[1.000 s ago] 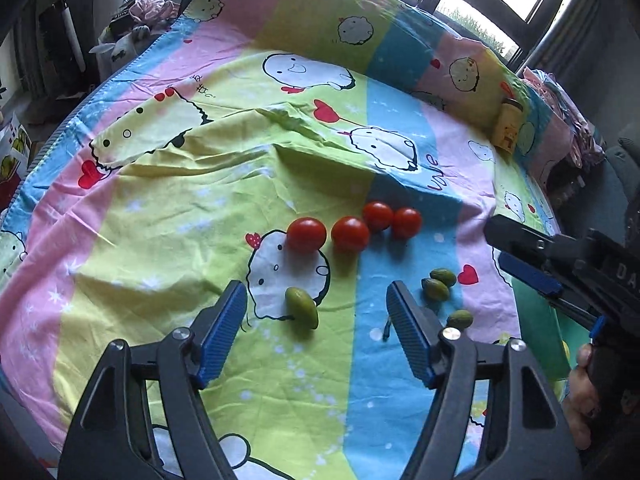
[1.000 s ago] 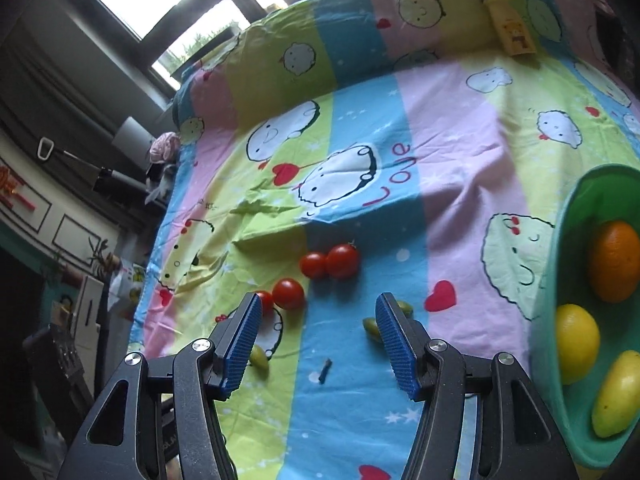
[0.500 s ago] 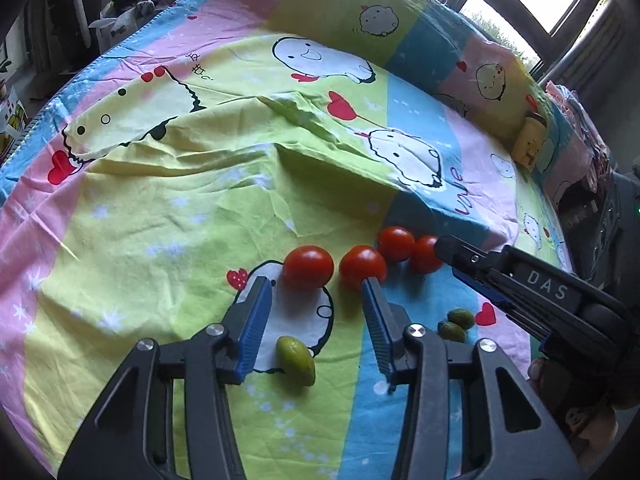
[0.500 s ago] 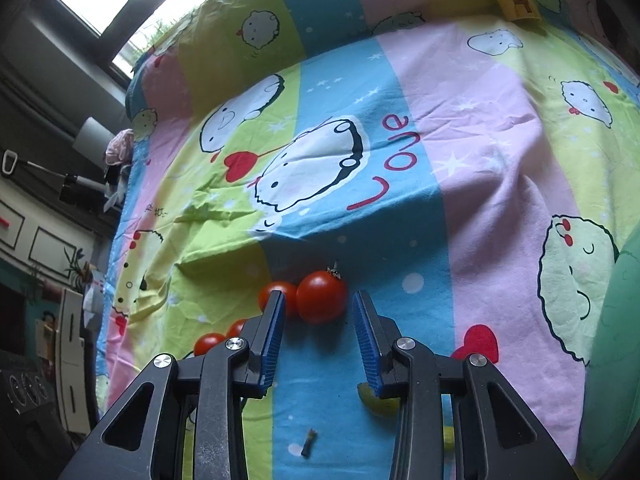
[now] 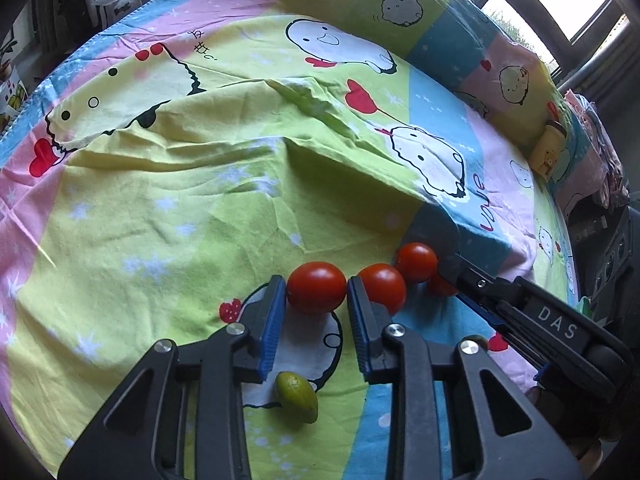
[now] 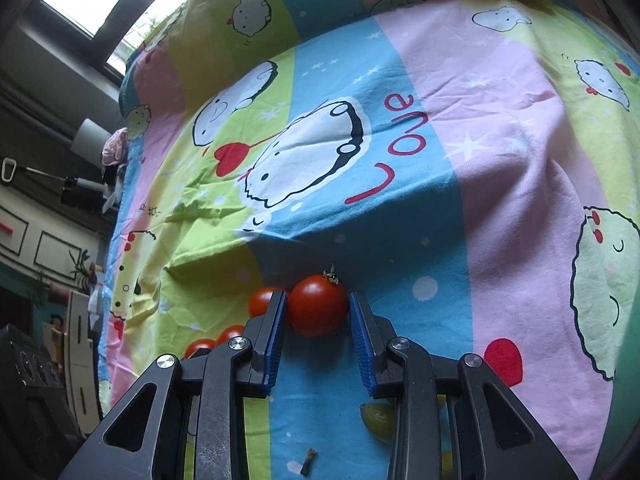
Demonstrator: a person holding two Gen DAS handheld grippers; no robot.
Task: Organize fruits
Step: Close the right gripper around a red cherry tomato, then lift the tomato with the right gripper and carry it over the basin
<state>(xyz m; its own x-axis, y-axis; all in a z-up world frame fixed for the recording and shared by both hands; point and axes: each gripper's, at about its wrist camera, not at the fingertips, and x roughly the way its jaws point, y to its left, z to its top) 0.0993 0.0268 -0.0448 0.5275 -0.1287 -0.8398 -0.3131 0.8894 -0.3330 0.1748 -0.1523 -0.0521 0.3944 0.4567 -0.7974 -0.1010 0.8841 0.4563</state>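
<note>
Left gripper (image 5: 316, 300) clamped on the end tomato (image 5: 316, 287), long axis across the jaws, on the bedsheet (image 5: 180, 208). Right gripper (image 6: 318, 316) just closed on the far-end tomato (image 6: 318, 311), stem (image 6: 331, 276) pointing away.

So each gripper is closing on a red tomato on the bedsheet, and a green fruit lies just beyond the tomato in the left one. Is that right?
Not quite. The left wrist view shows the green fruit nearer the camera than the tomato, low between the left gripper's arms, not beyond it. The rest holds: the right gripper brackets its own tomato, both on the bedsheet.
</note>
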